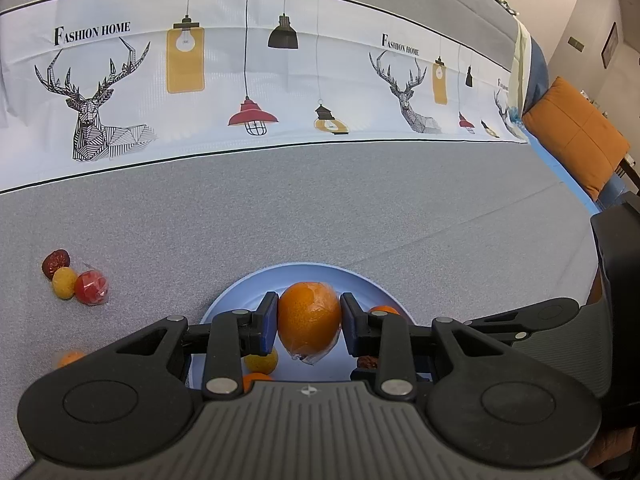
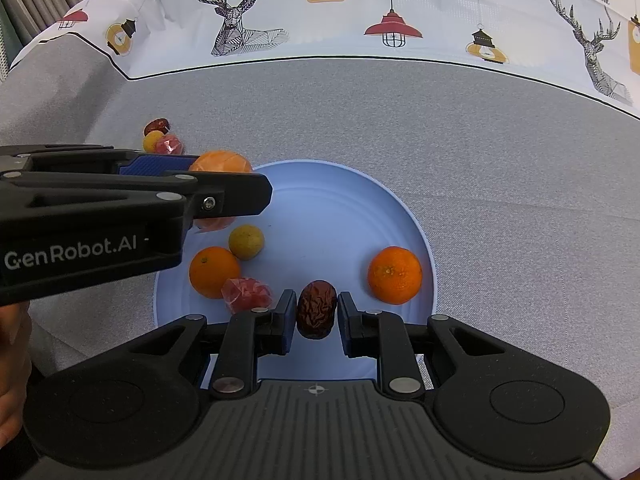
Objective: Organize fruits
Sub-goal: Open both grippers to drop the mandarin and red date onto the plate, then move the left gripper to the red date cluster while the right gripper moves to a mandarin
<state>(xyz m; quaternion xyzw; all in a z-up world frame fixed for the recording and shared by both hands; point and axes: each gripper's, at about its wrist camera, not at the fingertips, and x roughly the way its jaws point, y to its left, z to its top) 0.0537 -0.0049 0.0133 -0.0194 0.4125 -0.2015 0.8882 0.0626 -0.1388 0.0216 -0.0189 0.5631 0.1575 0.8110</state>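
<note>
Here the left gripper [image 1: 309, 322] pinched a wrapped orange [image 1: 309, 322] between its blue pads [image 1: 267, 323], both faces pressed to the fruit's sides. It held the orange above the plate [image 1: 320, 276], over the plate's left rim as the right wrist view showed it. The right gripper [image 2: 316, 312] bracketed a date [image 2: 316, 309] at the plate's near edge; its left pad [image 2: 289, 314] touched the date, while a thin gap seemed to show at the other finger, so whether it truly gripped could not be told.

On the plate lay two oranges: one [image 2: 214, 272] toward the left side, another [image 2: 395, 275] near the right rim. A yellow fruit [image 2: 246, 242] sat just behind the left orange, and a red wrapped fruit [image 2: 248, 294] lay touching that orange on its near side, just left of the date.

Off the plate, well to its far left on the grey cloth [image 1: 360, 208], three small fruits clustered together: a second date [image 1: 56, 263], a yellow one [image 1: 65, 282] touching it, and a red wrapped one [image 1: 91, 287] beside that. Another orange fruit [image 1: 71, 358] lay on the cloth left of the plate, partly hidden by the gripper body.

Beyond the plate ran a white printed band [image 1: 280, 80] with deer and lamps. An orange cushion [image 1: 576, 136] showed far to the plate's right.
</note>
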